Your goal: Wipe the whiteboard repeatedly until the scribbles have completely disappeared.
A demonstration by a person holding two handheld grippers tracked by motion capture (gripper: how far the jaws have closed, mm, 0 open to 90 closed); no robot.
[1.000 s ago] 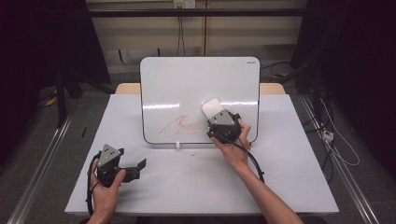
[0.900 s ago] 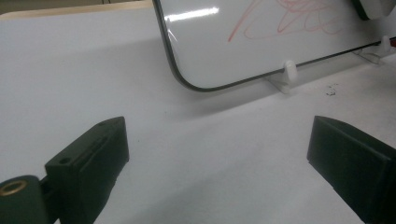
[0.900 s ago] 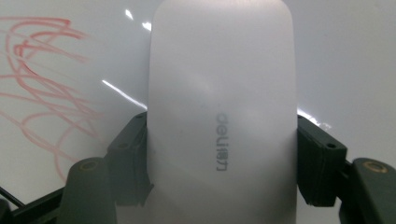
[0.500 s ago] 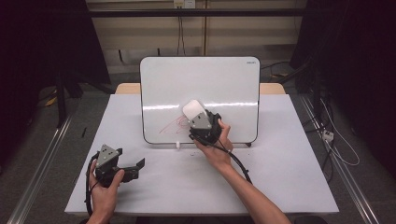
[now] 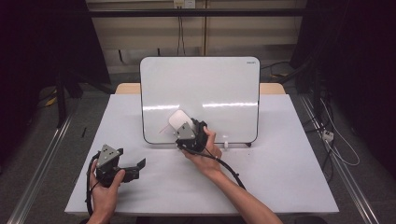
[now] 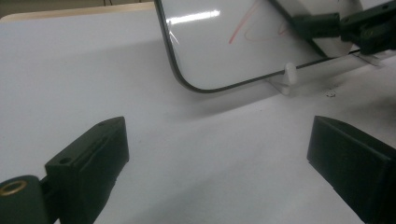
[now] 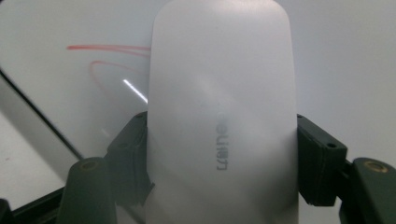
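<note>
On the white table [image 5: 280,177] a whiteboard [image 5: 205,84] stands propped on small clear feet [image 5: 225,142], leaning back a little, its lower edge near the middle of the tabletop. Against its lower left part the right gripper [image 5: 184,126] presses a white eraser [image 5: 178,120]. Seen from the right gripper view, the eraser [image 7: 223,112] sits squarely between the two black jaws, which are clamped on its long sides, one on each flank, with no gap showing; grey lettering runs along its back. The eraser's face is turned toward the board, and from the high view it looks to be touching the surface, though the exact contact is hidden under the eraser.

Just beside the eraser, toward the board's left edge, some red marks [image 7: 109,53] show: a long thin stroke and a looping curve below it. The same red marks [image 6: 245,28] appear in the left gripper view near the board's rounded lower corner, with the right gripper [image 6: 327,25] reaching in above them.

The right hand [image 5: 205,149] grips its tool from below, the forearm running in from the bottom edge and a black cable trailing along it.

The left gripper [image 5: 133,167] is well apart from the board, low over the table near its front left. In its own view the jaws stand wide apart with nothing between them but bare tabletop. The left hand [image 5: 106,184] holds it level, jaws pointing toward the whiteboard's lower corner.
</note>
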